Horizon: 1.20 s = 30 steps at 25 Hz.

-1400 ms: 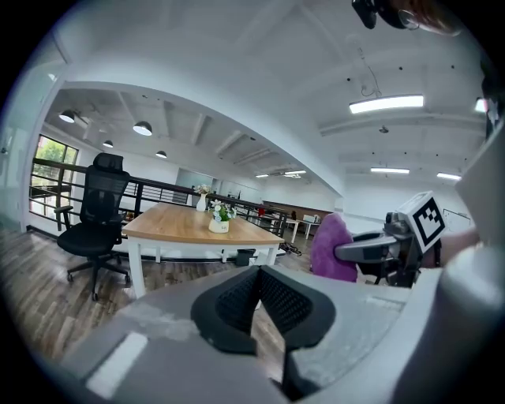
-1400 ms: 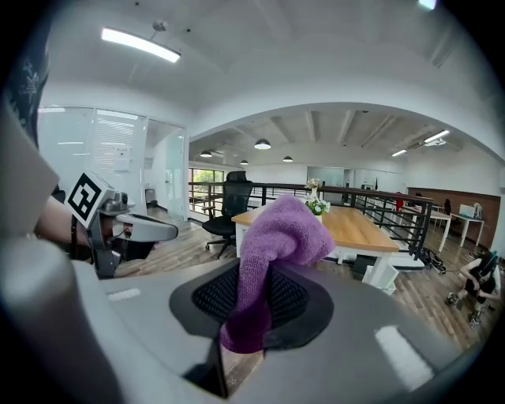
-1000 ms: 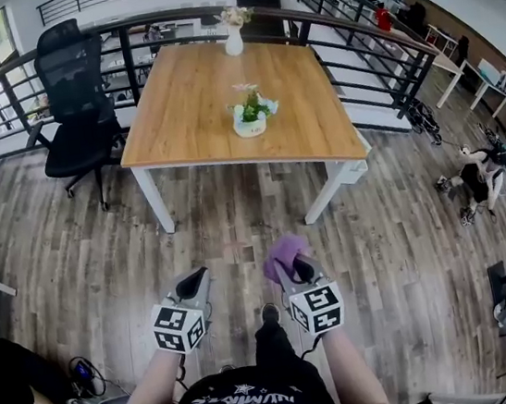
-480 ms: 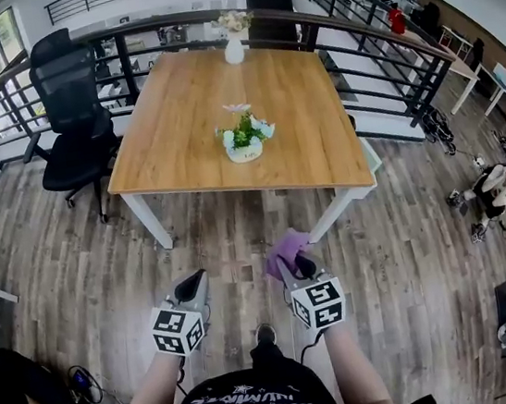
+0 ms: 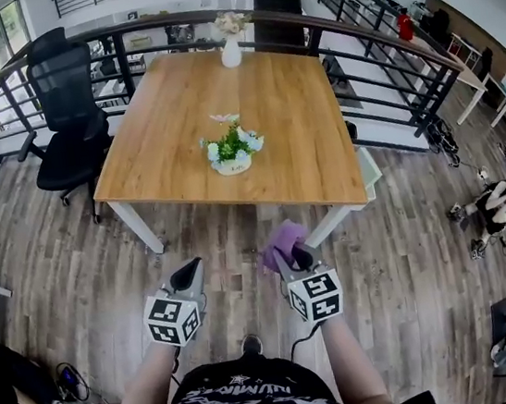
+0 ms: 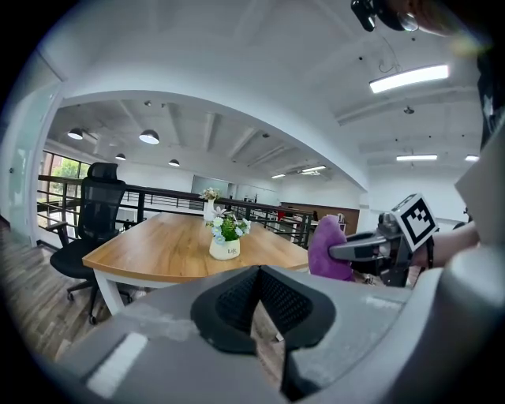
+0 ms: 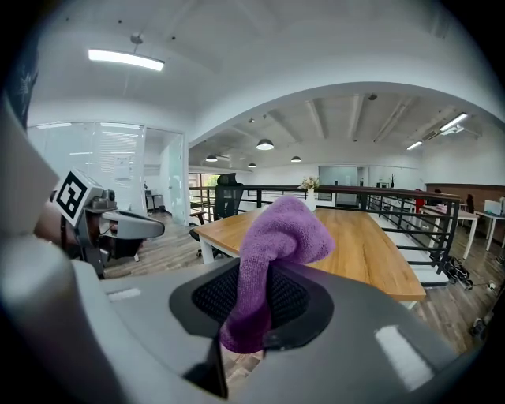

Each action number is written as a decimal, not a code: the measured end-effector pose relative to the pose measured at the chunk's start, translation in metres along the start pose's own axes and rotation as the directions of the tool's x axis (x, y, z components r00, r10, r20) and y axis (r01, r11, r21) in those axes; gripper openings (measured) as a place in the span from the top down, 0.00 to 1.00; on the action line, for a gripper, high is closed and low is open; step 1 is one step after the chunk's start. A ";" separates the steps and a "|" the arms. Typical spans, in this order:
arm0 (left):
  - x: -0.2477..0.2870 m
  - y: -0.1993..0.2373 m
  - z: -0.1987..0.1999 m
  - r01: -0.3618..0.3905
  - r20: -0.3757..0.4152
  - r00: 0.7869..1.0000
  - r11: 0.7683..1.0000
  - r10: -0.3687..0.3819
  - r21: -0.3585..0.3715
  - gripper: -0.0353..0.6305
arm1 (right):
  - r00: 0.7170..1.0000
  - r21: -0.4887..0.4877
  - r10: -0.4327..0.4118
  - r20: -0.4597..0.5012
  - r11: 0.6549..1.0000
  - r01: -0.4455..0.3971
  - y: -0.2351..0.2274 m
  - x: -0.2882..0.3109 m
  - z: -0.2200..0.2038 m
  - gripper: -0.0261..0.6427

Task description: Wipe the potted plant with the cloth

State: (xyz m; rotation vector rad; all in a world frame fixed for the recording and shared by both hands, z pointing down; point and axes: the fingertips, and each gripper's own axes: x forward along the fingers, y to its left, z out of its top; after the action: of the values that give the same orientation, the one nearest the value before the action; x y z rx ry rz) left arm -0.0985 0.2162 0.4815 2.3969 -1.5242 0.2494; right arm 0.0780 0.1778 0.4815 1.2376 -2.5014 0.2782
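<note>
A small potted plant [image 5: 231, 151] with green leaves and pale flowers stands in a white pot near the middle of the wooden table [image 5: 180, 150]; it shows in the left gripper view as the potted plant [image 6: 225, 237]. My right gripper [image 5: 290, 255] is shut on a purple cloth [image 5: 280, 242], which sticks up from the jaws as the purple cloth [image 7: 272, 252]. My left gripper [image 5: 187, 276] is shut with nothing in it. Both hang over the floor, short of the table's near edge.
A white vase of flowers [image 5: 229, 41] stands at the table's far edge. A black office chair [image 5: 67, 110] sits at the table's left. Black railing [image 5: 383, 66] runs behind and to the right. A white table leg [image 5: 135, 227] stands near left.
Both grippers and my view have come closer to the table; the table and plant sit lower and larger in the head view. The cloth stays in the right gripper.
</note>
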 end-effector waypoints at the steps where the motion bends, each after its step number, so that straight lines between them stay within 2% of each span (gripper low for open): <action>1: 0.007 -0.001 0.001 -0.003 0.001 1.000 1.000 0.003 0.001 0.94 | 1.000 -0.003 0.006 0.000 1.000 -0.006 -0.006 0.002 0.000 0.83; 7: 0.030 -0.006 0.002 -0.029 0.002 1.000 0.999 0.029 -0.034 0.94 | 0.999 -0.004 0.029 -0.016 1.000 -0.029 -0.036 0.015 -0.003 0.83; 14: 0.038 0.007 0.010 -0.048 -0.007 0.999 0.999 0.048 -0.021 0.94 | 0.999 0.023 0.050 -0.023 0.999 -0.049 -0.043 0.031 -0.003 0.83; 19: 0.063 0.024 0.009 -0.031 -0.013 0.999 0.999 0.031 -0.030 0.94 | 0.996 0.012 0.061 -0.072 0.998 -0.060 -0.052 0.050 -0.014 0.83; 30: 0.154 0.086 0.030 0.022 -0.037 0.999 1.000 -0.023 -0.008 0.94 | 0.994 0.011 0.000 -0.109 1.000 0.001 -0.106 0.136 0.011 0.83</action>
State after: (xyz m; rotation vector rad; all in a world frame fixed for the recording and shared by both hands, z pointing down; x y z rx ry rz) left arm -0.1115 0.0405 0.5120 2.3885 -1.4784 0.2807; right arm 0.0837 0.0107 0.5253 1.1941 -2.4101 0.3499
